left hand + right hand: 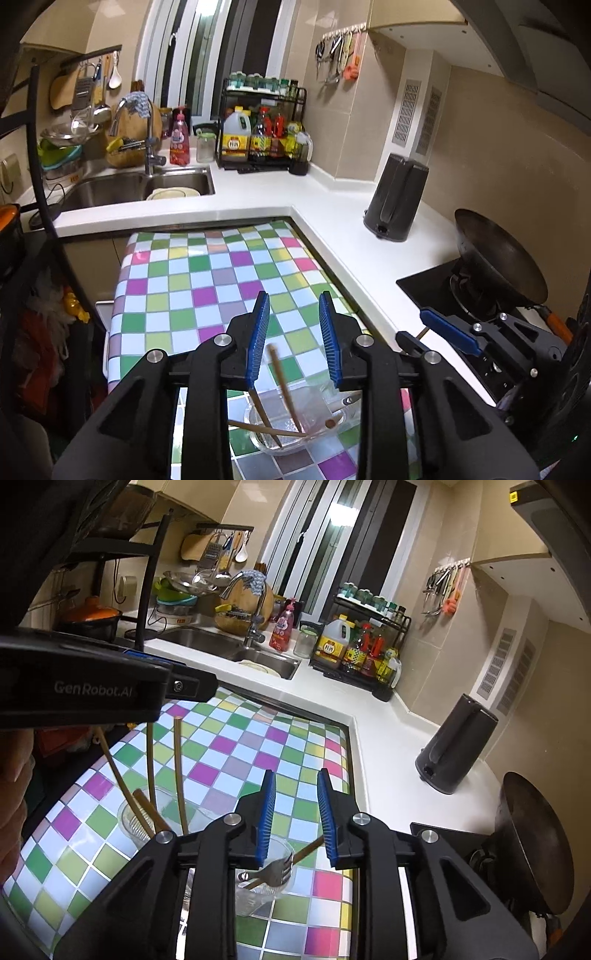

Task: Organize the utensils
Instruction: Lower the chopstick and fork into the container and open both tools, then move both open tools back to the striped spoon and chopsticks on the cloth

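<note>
Right hand-held gripper (pixel 296 812) open | fork (pixel 275 872) in cup (pixel 258 890) below

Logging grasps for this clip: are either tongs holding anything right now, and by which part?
Nothing is held. The left tongs and right tongs are both open with empty gaps, above clear cups holding chopsticks and a fork.

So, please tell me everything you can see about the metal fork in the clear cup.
The shiny silver metal fork lies tilted inside the ribbed clear plastic cup, tines toward the upper right. A brown wooden chopstick crosses it in the same cup. The cup stands on the colourful checkered tablecloth, just below the open right gripper. Nothing grips the fork.
</note>
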Demonstrator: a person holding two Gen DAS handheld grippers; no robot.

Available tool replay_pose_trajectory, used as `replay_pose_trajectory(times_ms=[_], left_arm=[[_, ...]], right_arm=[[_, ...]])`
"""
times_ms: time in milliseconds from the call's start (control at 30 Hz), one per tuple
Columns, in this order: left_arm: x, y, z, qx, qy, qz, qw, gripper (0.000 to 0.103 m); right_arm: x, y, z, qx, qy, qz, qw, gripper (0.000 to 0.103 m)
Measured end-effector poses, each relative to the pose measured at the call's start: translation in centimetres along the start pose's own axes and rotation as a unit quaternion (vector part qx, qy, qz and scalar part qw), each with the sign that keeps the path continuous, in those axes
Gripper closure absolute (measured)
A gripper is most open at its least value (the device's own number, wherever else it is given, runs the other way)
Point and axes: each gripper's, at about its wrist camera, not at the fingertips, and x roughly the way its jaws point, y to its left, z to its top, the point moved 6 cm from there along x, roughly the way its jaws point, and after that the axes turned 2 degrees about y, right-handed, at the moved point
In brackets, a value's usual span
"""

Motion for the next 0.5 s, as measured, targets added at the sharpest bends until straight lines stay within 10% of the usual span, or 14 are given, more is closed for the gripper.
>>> replay_pose_trajectory(times_ms=[500], left_arm=[[-10.8,-0.7,-7.3,0.004,-0.064,-0.005,0.9979,0.076]], right_arm=[[-13.4,-0.2,-5.4,0.054,-0.070,0.029,0.996,0.079]])
